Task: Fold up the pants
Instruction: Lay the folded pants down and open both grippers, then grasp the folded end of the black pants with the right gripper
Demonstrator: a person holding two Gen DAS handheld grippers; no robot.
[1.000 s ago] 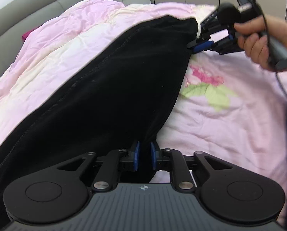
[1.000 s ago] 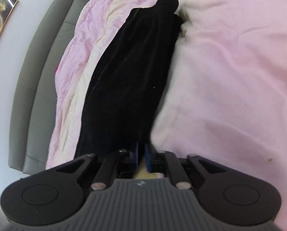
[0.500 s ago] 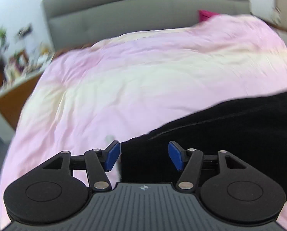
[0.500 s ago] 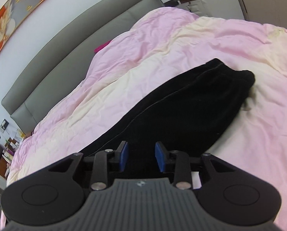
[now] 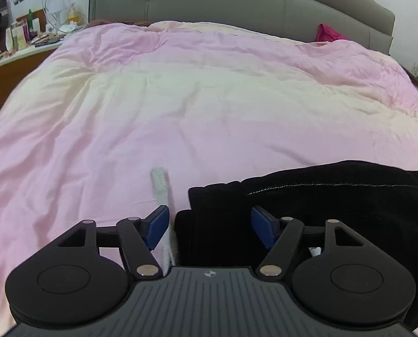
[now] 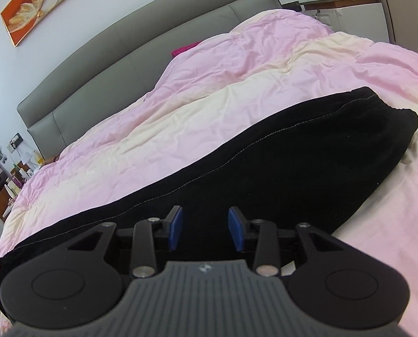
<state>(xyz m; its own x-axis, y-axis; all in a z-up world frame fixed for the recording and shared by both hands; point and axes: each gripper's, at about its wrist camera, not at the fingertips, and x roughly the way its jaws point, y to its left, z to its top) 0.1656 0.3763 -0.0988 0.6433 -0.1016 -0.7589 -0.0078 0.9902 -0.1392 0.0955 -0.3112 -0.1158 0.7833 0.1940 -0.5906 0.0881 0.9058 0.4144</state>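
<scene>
Lying crosswise on duvet point(image 6: 180, 106): black pants point(image 6: 279, 168)

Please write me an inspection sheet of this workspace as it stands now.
Surface: pink and cream duvet on the bed, wrinkled.
Job's things: black pants lie flat in a long strip; grey drawstring trails out.
Clutter: magenta cloth by the headboard.
Grippers: left gripper and right gripper both open over the pants, pads off the cloth; right's jaws just opened further.
Cables: wires at the left nightstand.
Surroundings: painting, cabinet.
</scene>
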